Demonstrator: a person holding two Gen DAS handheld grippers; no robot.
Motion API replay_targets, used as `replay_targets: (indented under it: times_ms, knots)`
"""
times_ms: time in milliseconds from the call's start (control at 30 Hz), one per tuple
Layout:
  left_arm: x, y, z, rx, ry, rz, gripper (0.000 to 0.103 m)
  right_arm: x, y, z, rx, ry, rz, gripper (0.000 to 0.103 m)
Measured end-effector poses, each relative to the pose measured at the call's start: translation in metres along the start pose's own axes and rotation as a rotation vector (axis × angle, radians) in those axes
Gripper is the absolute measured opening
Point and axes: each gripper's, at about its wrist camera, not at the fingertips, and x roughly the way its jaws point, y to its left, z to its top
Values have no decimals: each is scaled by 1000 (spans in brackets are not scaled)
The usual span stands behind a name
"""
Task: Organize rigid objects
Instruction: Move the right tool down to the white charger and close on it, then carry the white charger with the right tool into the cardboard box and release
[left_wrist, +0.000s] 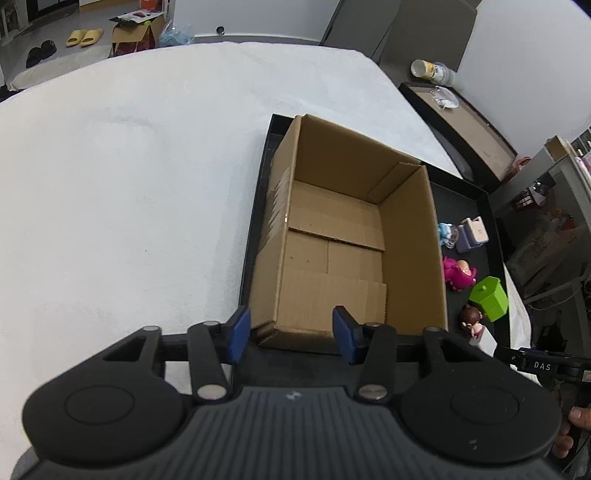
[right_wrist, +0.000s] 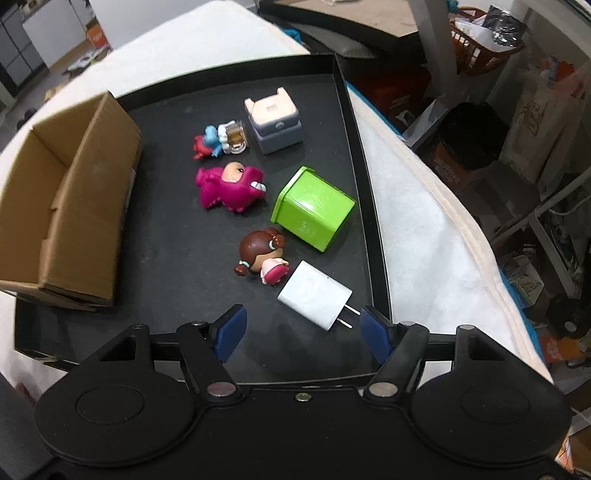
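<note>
Both my grippers, left (left_wrist: 291, 334) and right (right_wrist: 303, 330), gape with nothing between their pads; the toys and white charger (right_wrist: 314, 294) lie on the black tray (right_wrist: 343, 88) beside the cardboard box (left_wrist: 410, 236).

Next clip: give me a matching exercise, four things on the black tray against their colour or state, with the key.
Things:
1. cardboard box
2. dinosaur toy
3. charger
4. square tub

Descriptions:
A. green, lying on its side
B. white, prongs toward the right claw
C. open and empty
D. magenta, between the box and the tub

Pairs: 1-C, 2-D, 3-B, 4-A
</note>
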Motion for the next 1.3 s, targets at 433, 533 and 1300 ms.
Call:
replay_targets:
  times_ms: [433, 533, 1300]
  knots:
    - [19, 6, 5, -33, 29, 2, 26, 38, 14, 17, -211, 81, -57, 63]
    - [21, 9, 5, -50, 29, 0, 25, 48, 15, 19, -254, 97, -72, 61]
    - [11, 16, 1, -59, -3, -76, 21, 32, 19, 17, -284, 85, -12, 40]
